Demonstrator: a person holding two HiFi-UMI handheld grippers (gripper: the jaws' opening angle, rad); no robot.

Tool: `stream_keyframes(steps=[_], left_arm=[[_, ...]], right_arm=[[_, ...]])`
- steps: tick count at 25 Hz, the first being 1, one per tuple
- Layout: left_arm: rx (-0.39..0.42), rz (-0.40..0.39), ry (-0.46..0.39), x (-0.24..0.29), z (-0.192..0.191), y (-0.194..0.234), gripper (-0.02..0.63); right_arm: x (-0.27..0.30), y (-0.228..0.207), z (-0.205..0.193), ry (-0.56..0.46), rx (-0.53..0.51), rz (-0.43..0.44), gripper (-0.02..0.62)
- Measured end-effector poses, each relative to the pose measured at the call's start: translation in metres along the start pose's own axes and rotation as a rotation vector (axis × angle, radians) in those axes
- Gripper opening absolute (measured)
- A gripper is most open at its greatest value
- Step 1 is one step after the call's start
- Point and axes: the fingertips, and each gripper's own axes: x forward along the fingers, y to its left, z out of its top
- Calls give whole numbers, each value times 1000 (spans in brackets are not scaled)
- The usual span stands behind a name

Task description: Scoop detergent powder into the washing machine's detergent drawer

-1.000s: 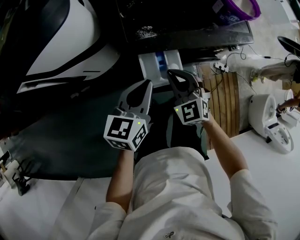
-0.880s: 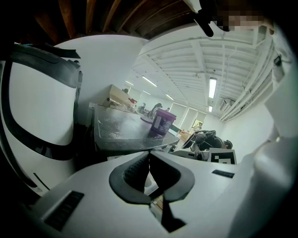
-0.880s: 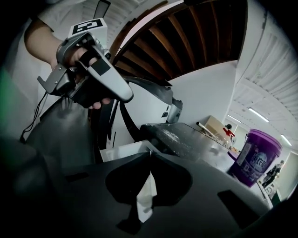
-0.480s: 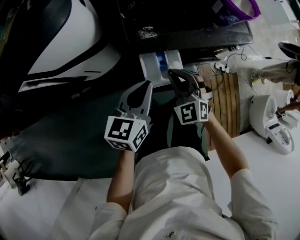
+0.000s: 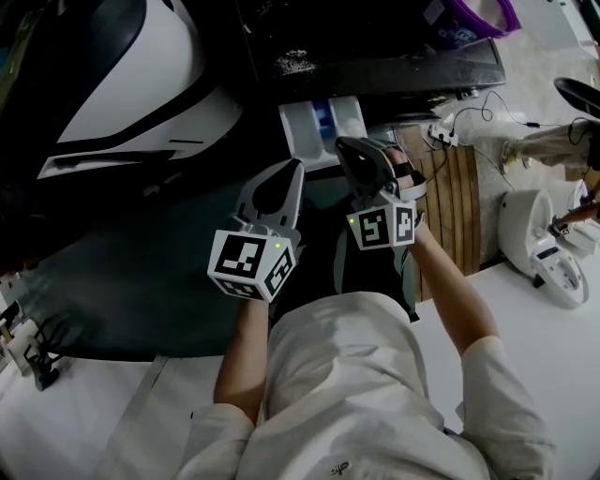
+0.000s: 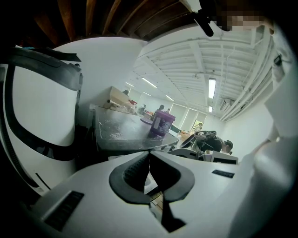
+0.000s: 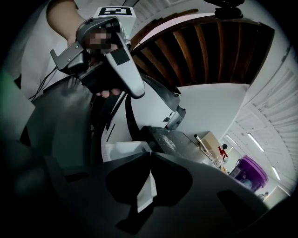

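The washing machine's white detergent drawer (image 5: pixel 302 131) stands pulled out, with a blue insert in its middle compartment. My right gripper (image 5: pixel 345 143) is shut and empty, its tips right at the drawer's front edge. My left gripper (image 5: pixel 298 165) is also shut and empty, just below and left of the drawer. In the right gripper view the drawer (image 7: pixel 122 151) lies just past the closed jaws. A purple detergent tub (image 5: pixel 487 14) stands on the machine's dark top (image 5: pixel 375 56), where spilled powder (image 5: pixel 295 64) lies. No scoop is in view.
The washer's white and black front (image 5: pixel 141 84) fills the upper left. Cables (image 5: pixel 469 117) and a wooden slatted floor (image 5: pixel 450 187) are to the right, with a white appliance (image 5: pixel 544 234) beyond. The purple tub (image 6: pixel 161 123) shows ahead in the left gripper view.
The right gripper has rolled slightly and edged toward the drawer. The left gripper has stayed where it was.
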Motion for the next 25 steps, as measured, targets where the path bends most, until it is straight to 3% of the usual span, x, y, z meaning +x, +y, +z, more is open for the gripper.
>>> stream_keyframes(steps=[13, 25], left_arm=[[13, 7, 1, -8, -4, 0, 20], [23, 44, -16, -8, 8, -3, 18]], right_arm=[[-5, -14, 12, -29, 65, -34, 9], [-14, -49, 25, -87, 385, -12, 9]])
